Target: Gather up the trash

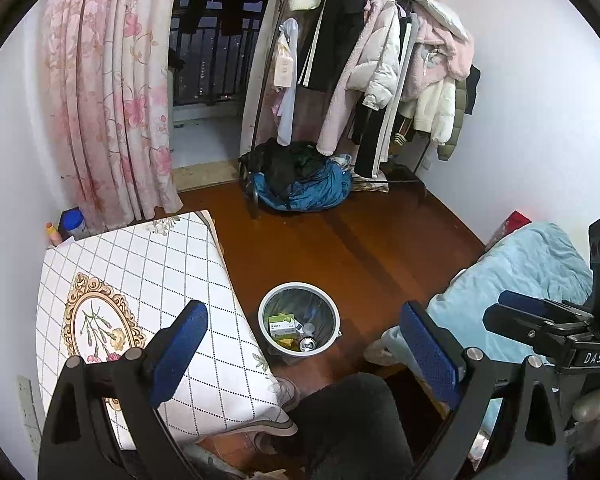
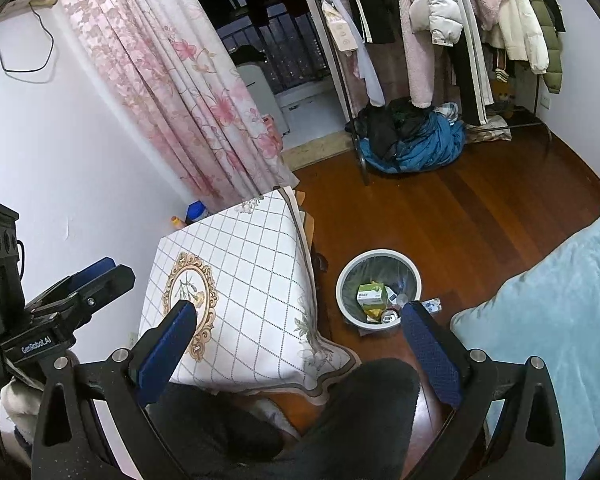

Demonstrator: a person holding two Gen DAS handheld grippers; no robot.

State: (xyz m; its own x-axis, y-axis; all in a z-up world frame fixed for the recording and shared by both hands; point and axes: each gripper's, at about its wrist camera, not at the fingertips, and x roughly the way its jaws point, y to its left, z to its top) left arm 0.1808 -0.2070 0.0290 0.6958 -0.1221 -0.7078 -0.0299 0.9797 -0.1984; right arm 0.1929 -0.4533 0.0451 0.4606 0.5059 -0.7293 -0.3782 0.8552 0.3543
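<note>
Both grippers hang empty with jaws spread wide, the left gripper and right gripper held side by side above the person's dark knees. Just ahead of the right gripper's fingertips sits the bin, already holding a box and a can. One small wrapper lies on the floor touching the bin's right rim. It seems the last loose scrap: lower the right gripper, straddle it flat, close gently, lift over the rim. Beyond, the table shows no litter.
</note>
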